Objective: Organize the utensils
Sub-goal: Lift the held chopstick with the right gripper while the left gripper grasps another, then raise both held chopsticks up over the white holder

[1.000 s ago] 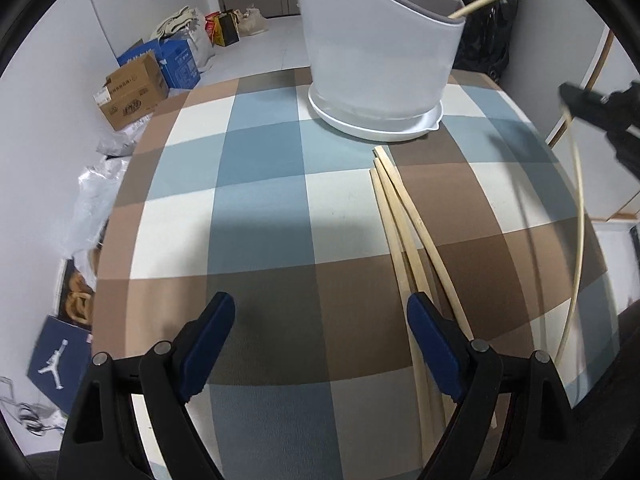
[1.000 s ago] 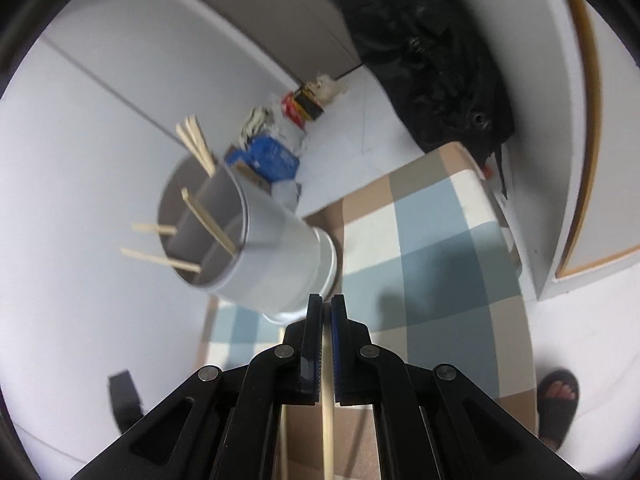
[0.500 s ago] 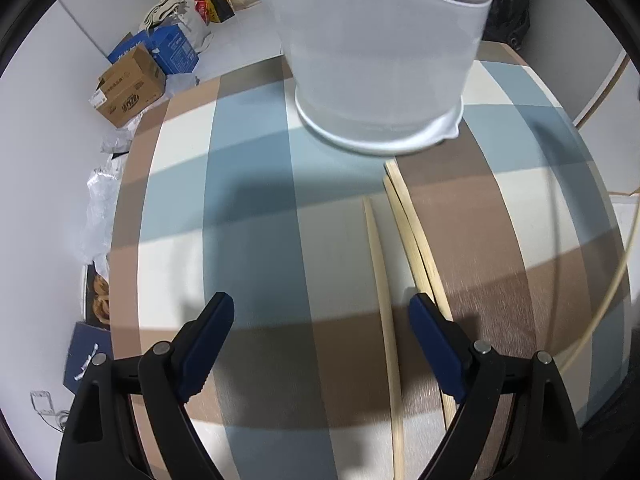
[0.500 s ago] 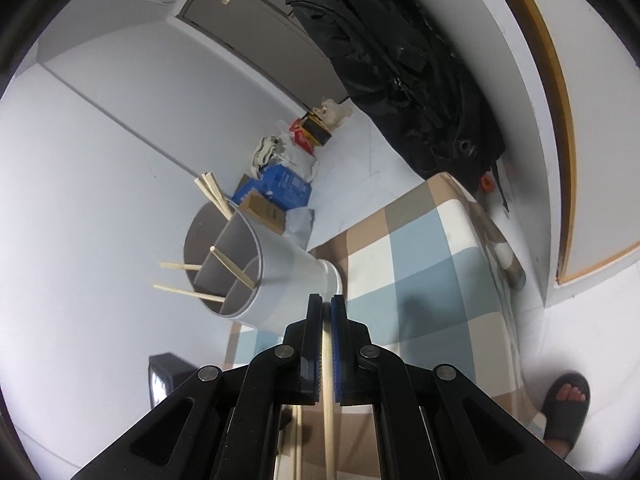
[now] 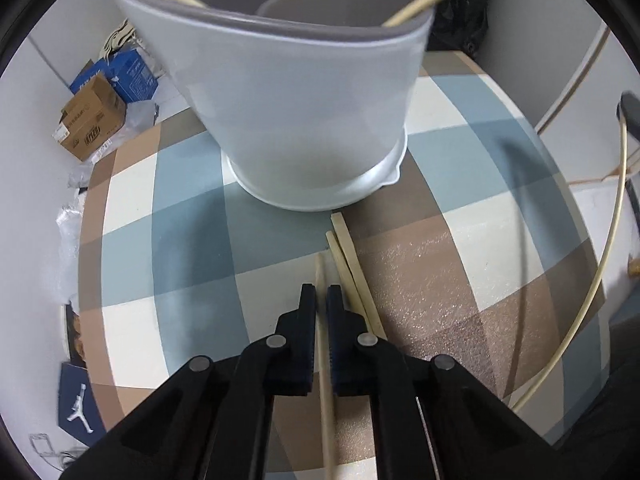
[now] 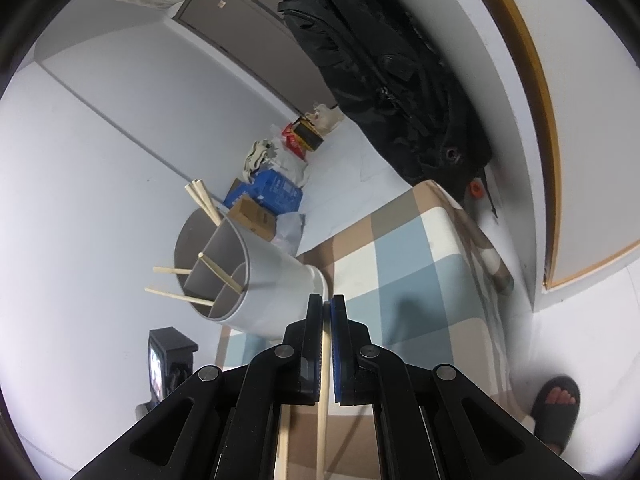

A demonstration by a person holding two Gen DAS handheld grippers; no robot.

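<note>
A white utensil holder [image 5: 304, 120] with inner dividers stands on the checked tablecloth [image 5: 180, 240]; it also shows in the right wrist view [image 6: 256, 280] with several chopsticks in it. My left gripper [image 5: 321, 296] is shut on a wooden chopstick [image 5: 325, 360] just in front of the holder. Two more chopsticks [image 5: 352, 272] lie on the cloth beside it to the right. My right gripper [image 6: 326, 312] is shut on another chopstick [image 6: 322, 400], held up in the air to the right of the holder; that chopstick shows at the right edge of the left wrist view [image 5: 600, 280].
Cardboard and blue boxes [image 5: 96, 116] sit on the floor beyond the table's far left edge. A black backpack [image 6: 392, 72] hangs at the wall behind the table. A foot in a black slipper [image 6: 560, 404] stands right of the table.
My left gripper has moved forward toward the holder and closed on one chopstick from the cloth. My right gripper has risen a little with its chopstick still held.
</note>
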